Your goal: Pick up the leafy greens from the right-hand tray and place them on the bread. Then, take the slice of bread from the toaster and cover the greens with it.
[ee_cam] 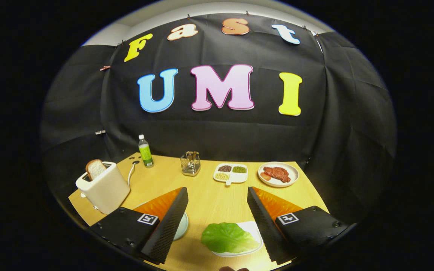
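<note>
Gripper view: fingers point(217, 210) spread wide, nothing between them, hovering above the wooden surface point(209, 195). Leafy greens point(227, 237), one lettuce leaf, lie on a white tray point(254, 228) between the fingers low down, nearer the right finger, whose inner edge hides the tray's right side. Leaf lies flat, long axis running roughly across the fingers' line, broad rounded end toward the left finger, ragged end toward the right and overhanging the tray's near rim. A pale plate point(182, 226) peeks out from behind the left finger; whether the bread sits there cannot be told, hidden by the finger. Toaster point(103, 187) stands far left on the surface with a slice of bread point(95, 168) sticking up from its slot, tilted slightly. Beyond: green bottle point(145, 151), wire holder point(190, 163), divided dish of grains point(231, 173), plate of meat point(278, 174). Step in hand, by judgement: the pick of the greens. Best done by lowering straight onto the leaf's middle, pinching across its short width, closing gently so it bunches rather than tears or slides off the tray.
</note>
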`<state>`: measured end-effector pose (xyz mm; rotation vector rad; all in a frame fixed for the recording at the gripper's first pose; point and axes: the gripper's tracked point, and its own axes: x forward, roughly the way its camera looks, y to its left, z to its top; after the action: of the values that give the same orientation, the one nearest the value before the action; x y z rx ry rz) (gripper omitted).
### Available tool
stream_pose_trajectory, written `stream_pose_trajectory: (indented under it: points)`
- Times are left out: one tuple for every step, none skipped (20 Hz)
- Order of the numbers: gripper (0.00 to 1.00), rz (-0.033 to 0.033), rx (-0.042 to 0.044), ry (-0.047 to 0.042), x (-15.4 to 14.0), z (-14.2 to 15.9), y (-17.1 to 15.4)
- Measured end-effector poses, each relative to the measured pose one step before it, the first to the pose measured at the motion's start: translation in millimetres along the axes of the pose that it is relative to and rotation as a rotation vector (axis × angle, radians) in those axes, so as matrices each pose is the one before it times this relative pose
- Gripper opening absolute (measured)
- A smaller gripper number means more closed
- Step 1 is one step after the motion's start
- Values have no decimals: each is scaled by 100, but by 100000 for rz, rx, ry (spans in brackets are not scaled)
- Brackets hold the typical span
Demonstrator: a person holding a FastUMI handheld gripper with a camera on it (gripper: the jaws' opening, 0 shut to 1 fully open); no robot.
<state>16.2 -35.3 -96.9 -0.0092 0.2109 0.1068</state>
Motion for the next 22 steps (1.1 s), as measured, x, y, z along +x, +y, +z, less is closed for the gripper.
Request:
stream_pose_trajectory:
  points:
    - [98,216,-300,1831,485,-907,-456]
    - [98,151,-1061,2754,531,-1247,-518]
    - [98,545,-1335,3021,524,-1345,-474]
    - [98,834,-1164,4181,753,-1546,-365]
    - [98,305,-472,3794,565,-1490,-429]
    - [98,109,-16,2619,473,-1304,-364]
    - [98,177,-344,2333,540,-1029,-144]
    - [98,348,-542,2949,623,-1205,-168]
    - [99,466,-266,2825,481,-1225,-101]
    - [99,678,44,2931,823,-1258,6]
    - [99,550,-77,3186,827,-1186,16]
    - [99,204,545,3681,809,-1328,-52]
    - [99,944,234,2677,649,-886,286]
    - [99,749,-429,1984,644,-780,209]
    - [99,455,-820,1826,628,-686,-6]
    - [99,303,-1097,1333,615,-473,-9]
    - [99,586,-581,1627,392,-555,27]
    - [99,124,689,1504,380,-624,-156]
    - [99,639,2162,846,219,-279,-85]
    - [99,1092,3183,825,174,-91,44]
    - [99,664,2249,461,-162,-163,7]
    - [100,355,138,-914,276,139,-44]
